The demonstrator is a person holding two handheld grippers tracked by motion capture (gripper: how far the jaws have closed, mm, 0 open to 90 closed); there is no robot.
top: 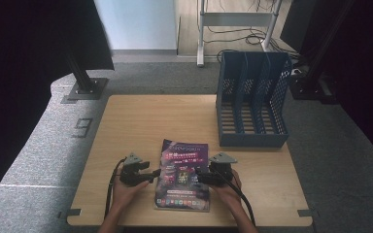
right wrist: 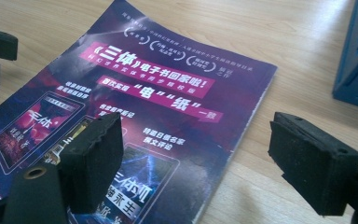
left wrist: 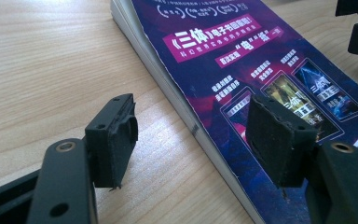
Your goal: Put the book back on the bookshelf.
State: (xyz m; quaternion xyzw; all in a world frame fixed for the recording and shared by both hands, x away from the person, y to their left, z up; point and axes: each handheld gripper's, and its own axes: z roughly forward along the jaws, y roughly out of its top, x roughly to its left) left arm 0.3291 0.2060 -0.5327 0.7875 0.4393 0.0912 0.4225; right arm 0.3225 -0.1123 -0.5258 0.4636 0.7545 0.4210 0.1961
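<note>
Magazine (top: 183, 174) with a purple cover lies flat on the wooden table (top: 141, 121), near the front edge and about in the middle. White and pink writing runs across the cover, with small pictures under it. Its pages make a thin white stack along the side that shows in the left gripper view.

The left gripper (top: 151, 174) sits at the magazine's left edge. Its jaws are wide apart. In the left gripper view (left wrist: 191, 135), 1 pad hangs over the bare wood and the other pad hangs over the cover, with the magazine's edge between them. The pads do not press on anything.

The right gripper (top: 198, 175) sits at the magazine's right side. Its jaws are wide apart too. In the right gripper view (right wrist: 196, 161), 1 pad is over the cover and the other is over the wood just past the edge. Nothing is held.

A hand holds each gripper from the bottom of the high view, and a black cable trails back from each.

Behind the magazine, at the table's far right, stands a blue file rack (top: 252, 104) with 3 slots.
</note>
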